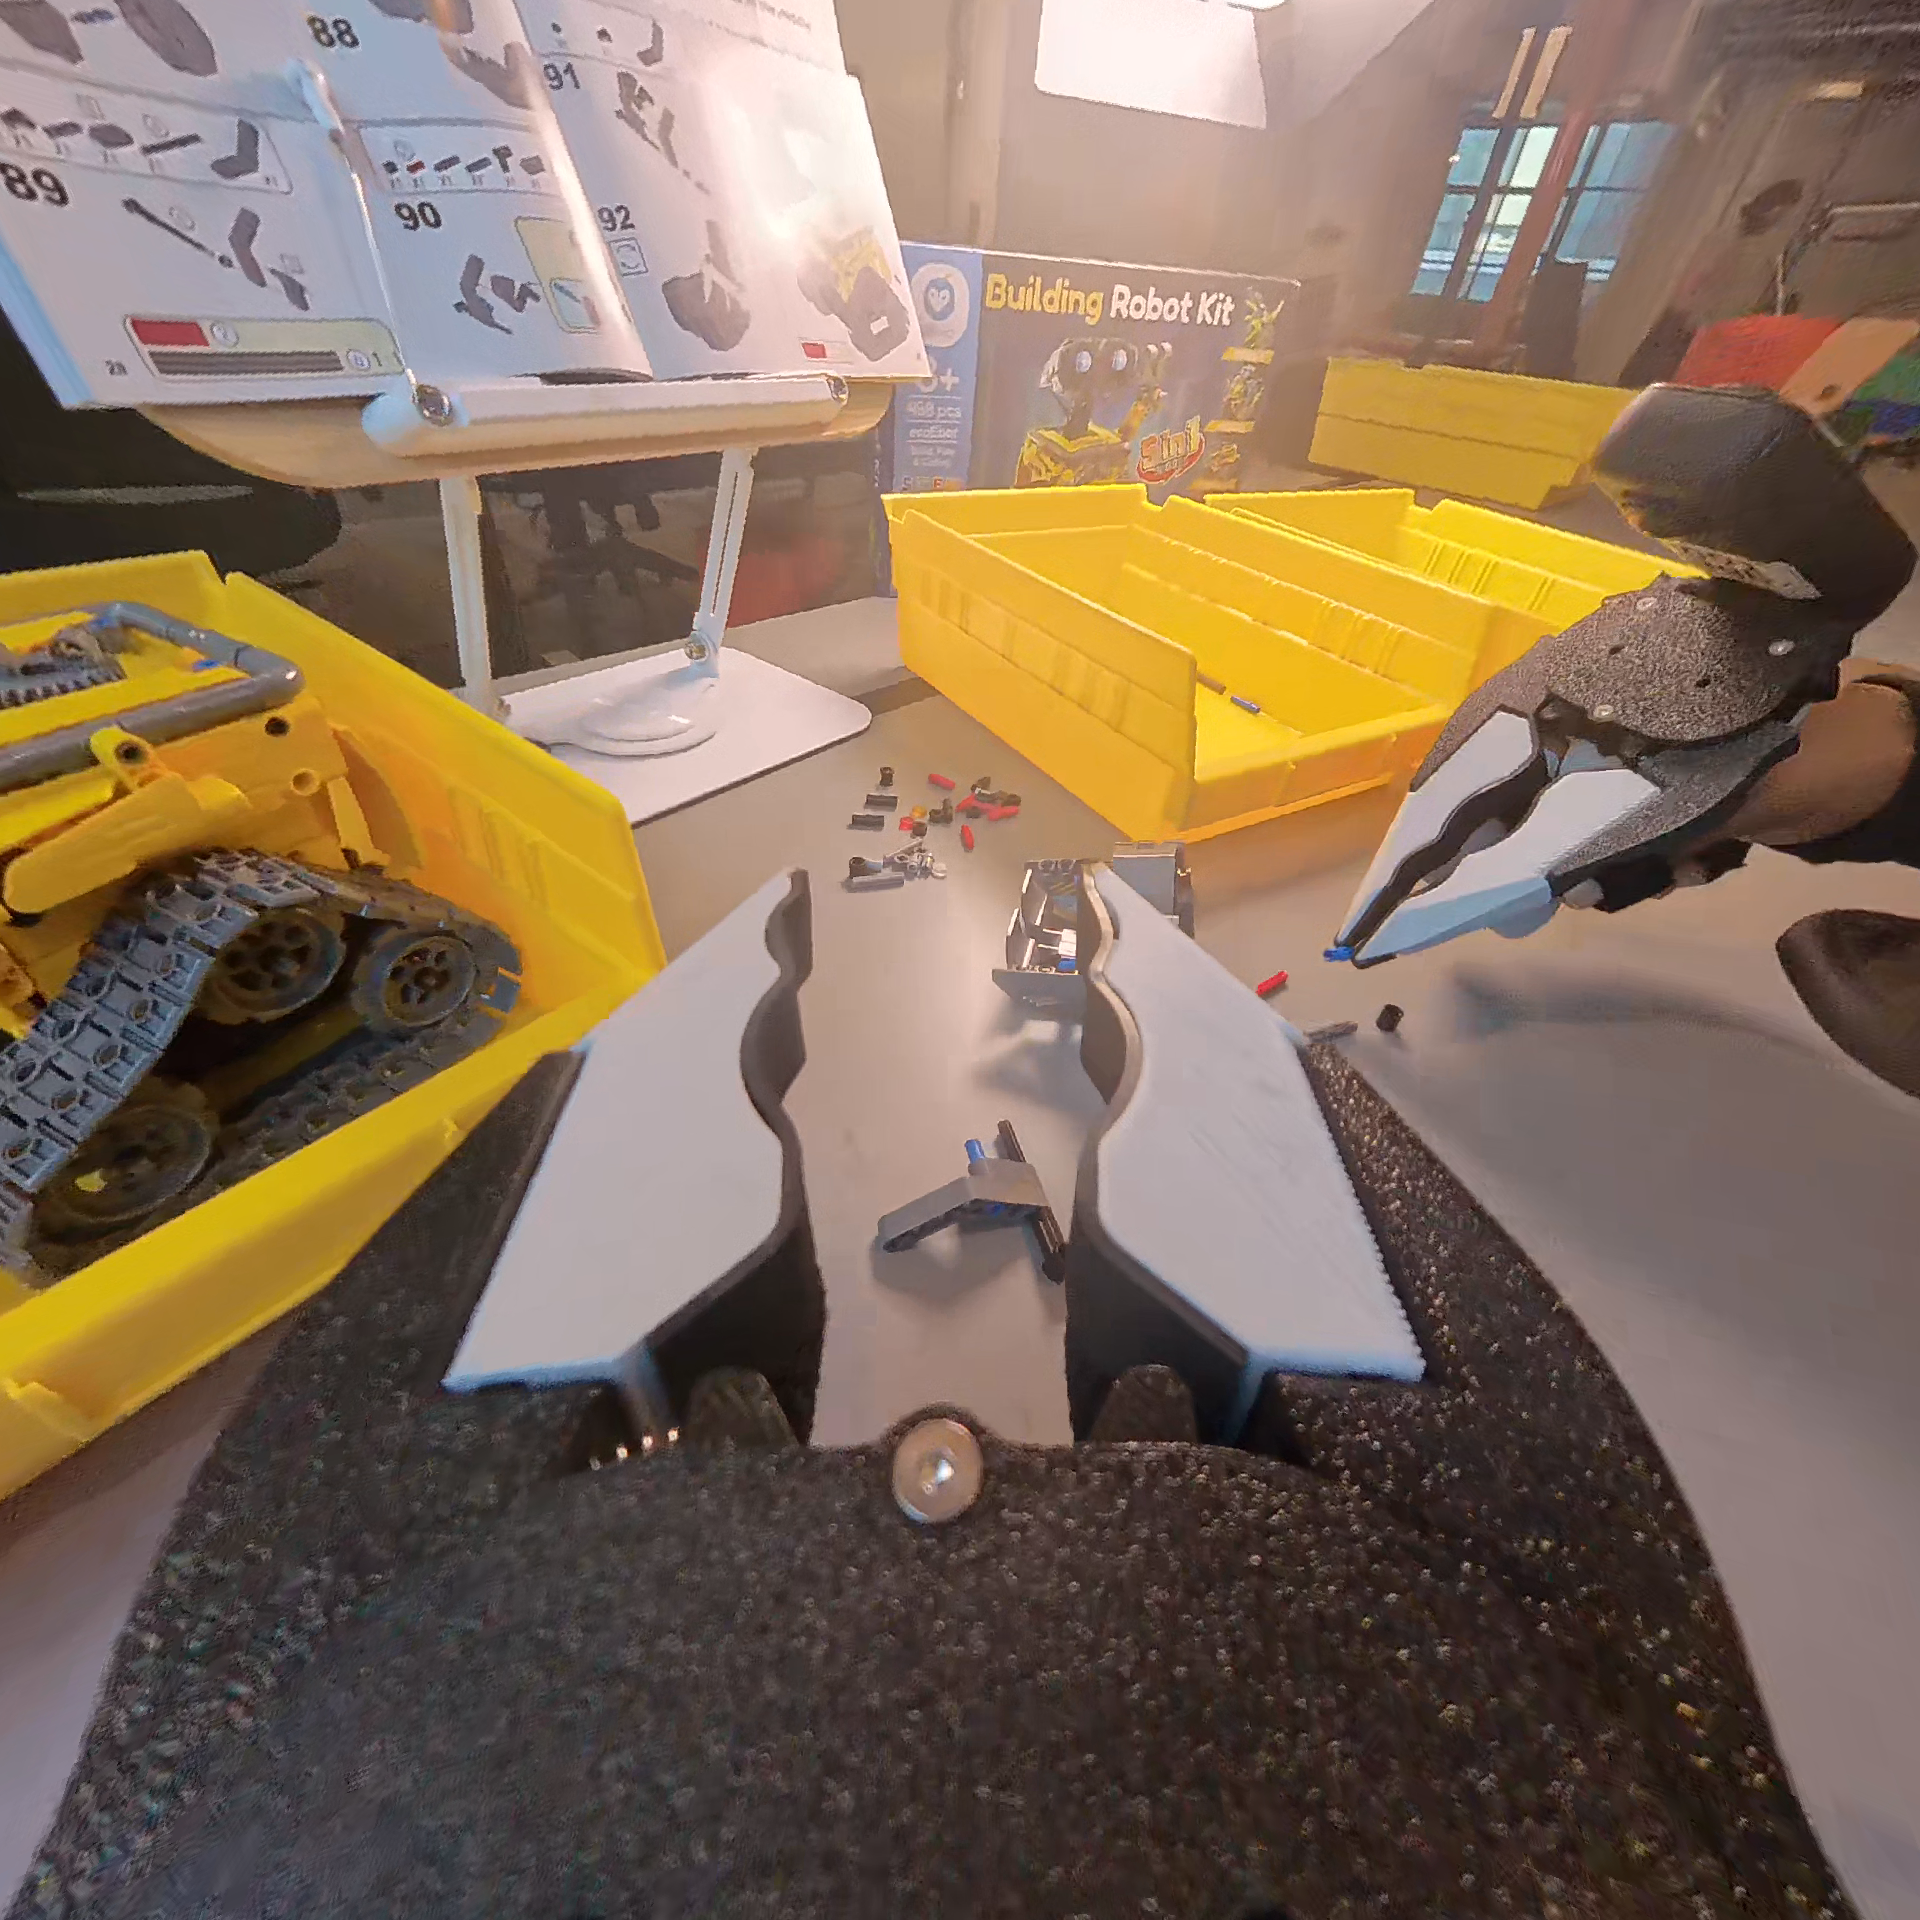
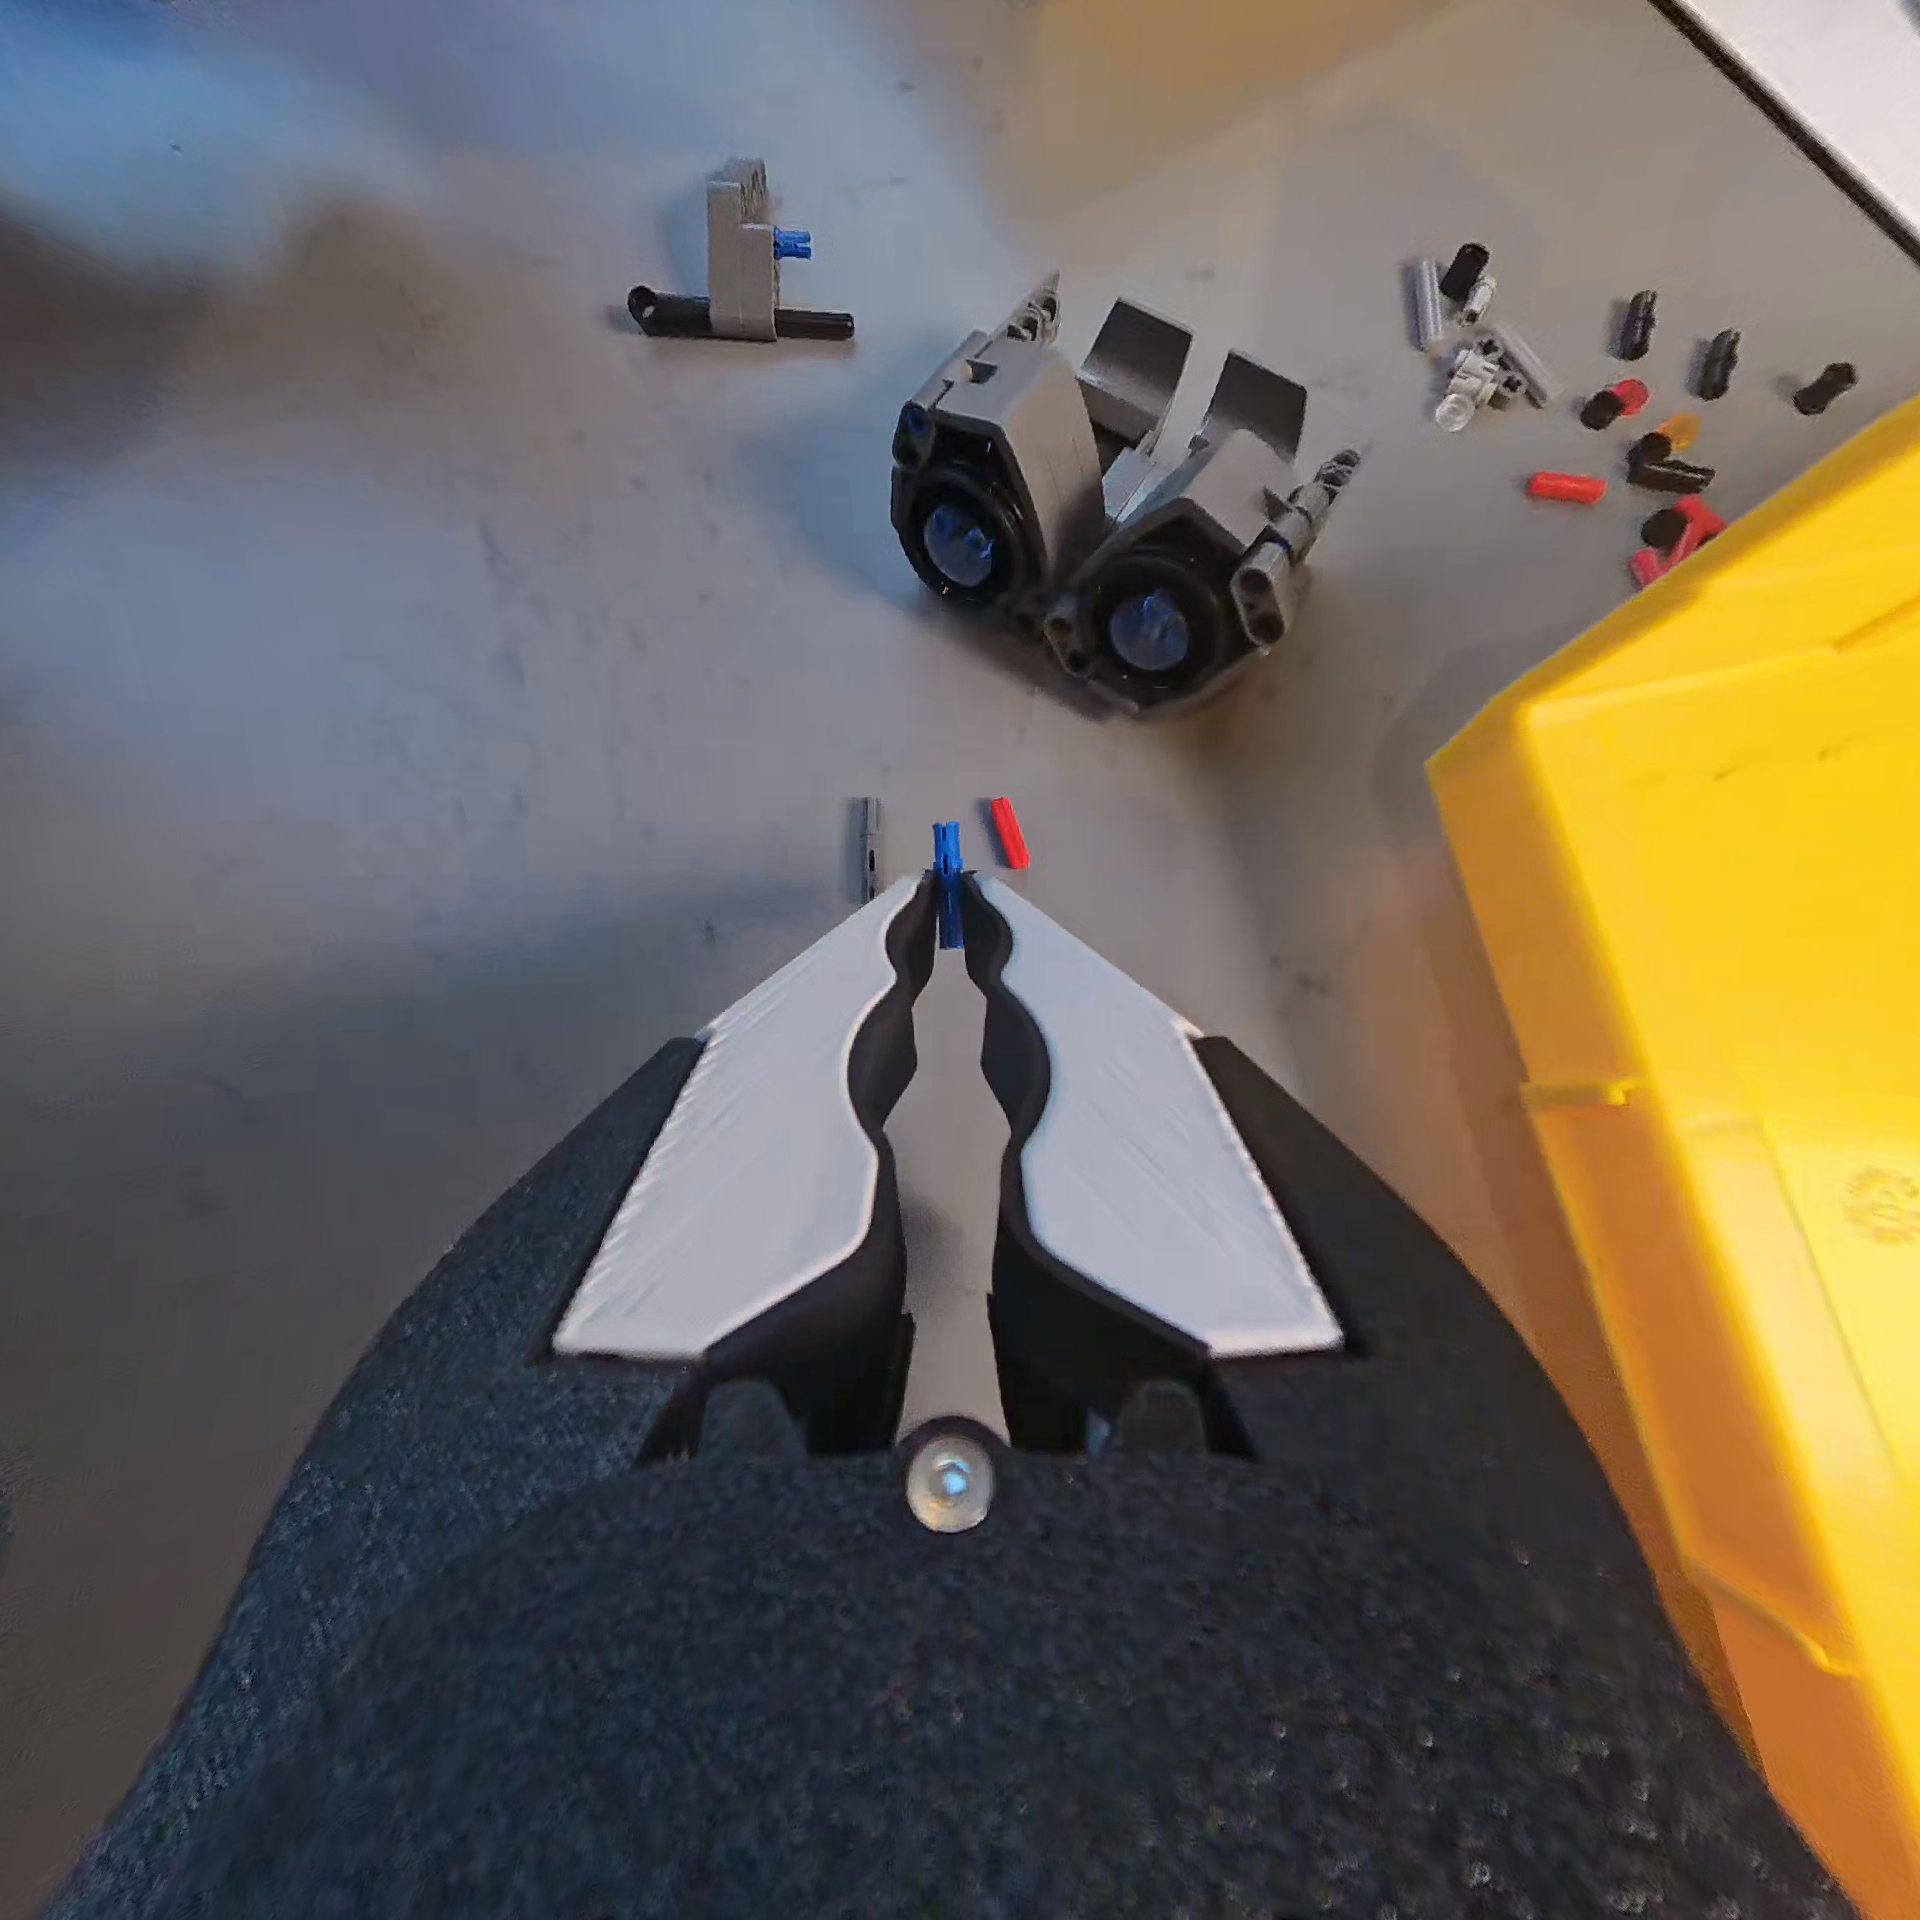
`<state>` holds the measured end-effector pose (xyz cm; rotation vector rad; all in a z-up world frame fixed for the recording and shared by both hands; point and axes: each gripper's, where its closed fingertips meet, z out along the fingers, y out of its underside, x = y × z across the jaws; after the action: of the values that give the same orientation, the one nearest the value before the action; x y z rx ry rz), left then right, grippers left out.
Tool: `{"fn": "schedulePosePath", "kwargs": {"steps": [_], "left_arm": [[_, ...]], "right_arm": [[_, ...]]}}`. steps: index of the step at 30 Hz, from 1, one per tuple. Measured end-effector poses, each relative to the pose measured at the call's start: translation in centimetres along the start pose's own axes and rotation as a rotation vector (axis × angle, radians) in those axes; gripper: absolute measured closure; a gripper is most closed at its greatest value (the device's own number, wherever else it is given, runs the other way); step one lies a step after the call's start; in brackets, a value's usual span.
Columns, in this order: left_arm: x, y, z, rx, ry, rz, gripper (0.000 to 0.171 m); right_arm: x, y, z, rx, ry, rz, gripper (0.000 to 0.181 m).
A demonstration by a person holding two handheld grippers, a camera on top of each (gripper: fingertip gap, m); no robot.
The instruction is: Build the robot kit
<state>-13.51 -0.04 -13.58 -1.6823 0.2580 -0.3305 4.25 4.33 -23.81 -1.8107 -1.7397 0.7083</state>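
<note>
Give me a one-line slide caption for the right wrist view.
Right tongs pinch a small blue pin above the grey table, near a two-lens grey assembly and yellow bin.

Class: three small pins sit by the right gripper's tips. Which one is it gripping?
The blue pin, pinched between the right gripper's tips. The red pin and grey pin lie loose on the table on either side.

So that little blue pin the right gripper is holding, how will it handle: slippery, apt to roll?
The blue pin is pinched only at the right gripper tips, so it could probably twist or slip out. It looks like rigid plastic, likely very light. Being round, it would likely roll if dropped on the smooth table.
</note>
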Motion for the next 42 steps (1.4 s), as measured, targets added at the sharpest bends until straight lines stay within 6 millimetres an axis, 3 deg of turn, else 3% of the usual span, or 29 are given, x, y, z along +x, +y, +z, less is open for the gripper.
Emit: {"fn": "schedulePosePath", "kwargs": {"steps": [7, 22, 28, 34, 38, 40, 42], "left_arm": [[1.0, 0.6, 0.5, -0.037, -0.009, 0.103, 0.119], [0.7, 1.9, 1.2, -0.077, -0.01, 0.091, 0.116], [0.7, 1.9, 1.2, -0.075, -0.012, 0.092, 0.115], [0.6, 2.3, 1.4, -0.081, -0.015, 0.076, 0.114], [0.6, 2.4, 1.4, -0.079, -0.016, 0.07, 0.112], [0.7, 2.5, 1.5, -0.082, -0.014, 0.065, 0.112], [0.8, 2.7, 1.7, -0.09, -0.008, 0.062, 0.112]], "right_arm": [[0.6, 0.3, 0.3, -0.009, 0.022, -0.03, 0.178], [1.1, 1.4, 1.0, -0.018, 0.048, -0.053, 0.172], [1.4, 0.0, -0.1, 0.075, 0.049, -0.033, 0.163], [2.3, -3.3, -3.7, 0.304, 0.067, 0.036, 0.155], [4.5, -4.4, -6.7, 0.415, 0.17, 0.065, 0.152], [7.7, -4.9, -8.4, 0.4, 0.289, 0.102, 0.153], [12.1, -4.8, -9.7, 0.293, 0.402, 0.193, 0.153]]}}
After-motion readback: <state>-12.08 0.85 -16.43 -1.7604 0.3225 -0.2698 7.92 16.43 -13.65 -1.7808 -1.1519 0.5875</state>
